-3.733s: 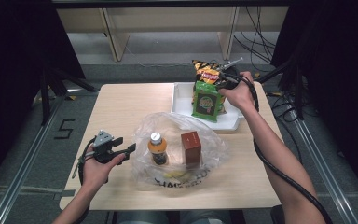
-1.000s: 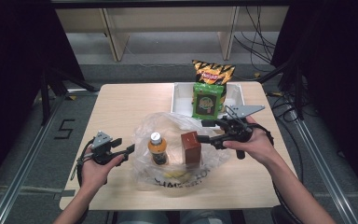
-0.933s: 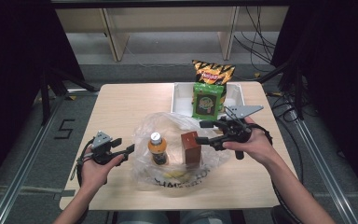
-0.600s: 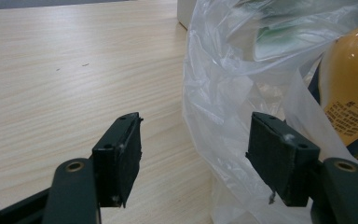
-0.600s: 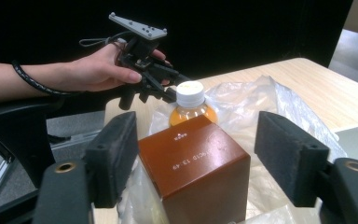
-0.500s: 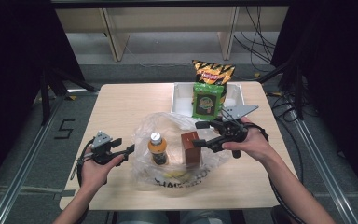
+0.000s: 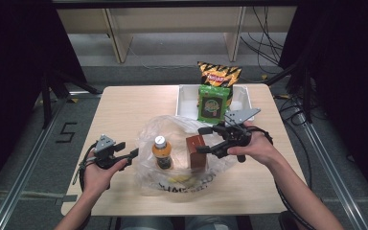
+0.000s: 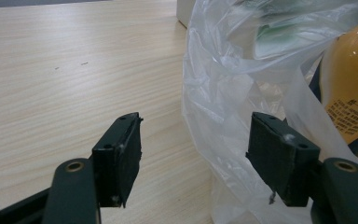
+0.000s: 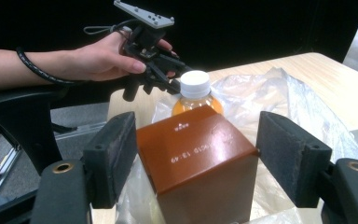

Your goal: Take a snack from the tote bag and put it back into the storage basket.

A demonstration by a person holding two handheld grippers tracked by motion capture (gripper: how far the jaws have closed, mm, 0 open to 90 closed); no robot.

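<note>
Now, on the left of the tabletop (image 7: 124, 103), the left tongs (image 7: 127, 154) are held low with their jaws apart, and the edge of the clear plastic bag (image 7: 182, 132) reaches between them without being pressed (this is plain in the left gripper view). Inside the bag an orange drink bottle (image 7: 162, 152) stands upright, and just beside it stands the brown carton (image 7: 197, 152). The right tongs (image 7: 206, 140) have their jaws wide apart on both sides of the carton's top, not yet pressing it. Behind, a white tray (image 7: 187, 98) holds a green packet (image 7: 213, 104) and a yellow snack bag (image 7: 219, 74).
</note>
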